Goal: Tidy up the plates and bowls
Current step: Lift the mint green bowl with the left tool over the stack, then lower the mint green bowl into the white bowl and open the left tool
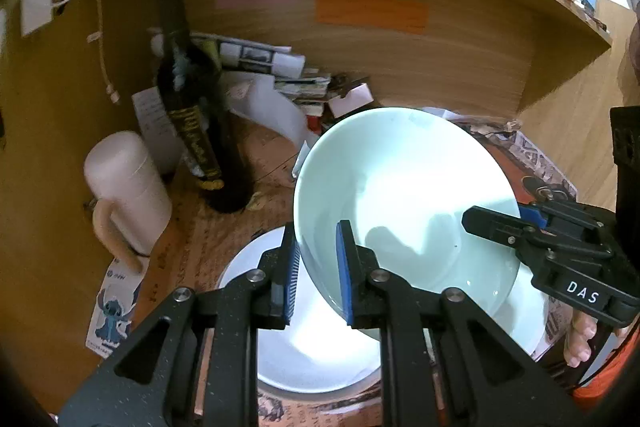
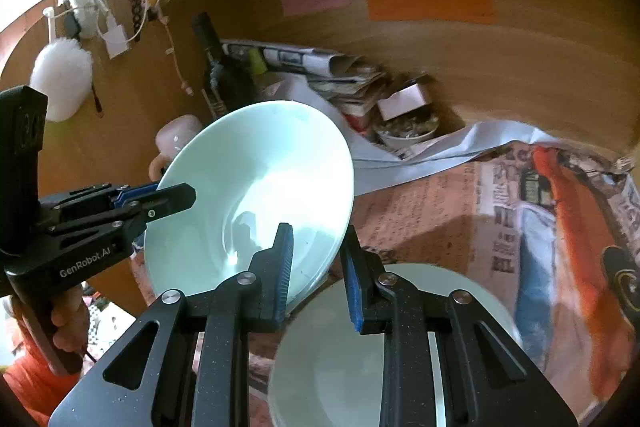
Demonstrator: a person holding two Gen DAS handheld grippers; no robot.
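A pale green bowl hangs tilted above the table, held by both grippers. My left gripper is shut on the bowl's left rim, one blue pad inside and one outside. The right gripper reaches in from the right and clamps the opposite rim. In the right wrist view the bowl sits left of centre, with my right gripper shut on its near right rim and the left gripper on its far left rim. A white plate lies on the table under the bowl.
A dark bottle and a white mug stand at the left by the wooden wall. Stacked papers and a small white box crowd the back. Newspaper covers the table. A hand holds the left gripper's handle.
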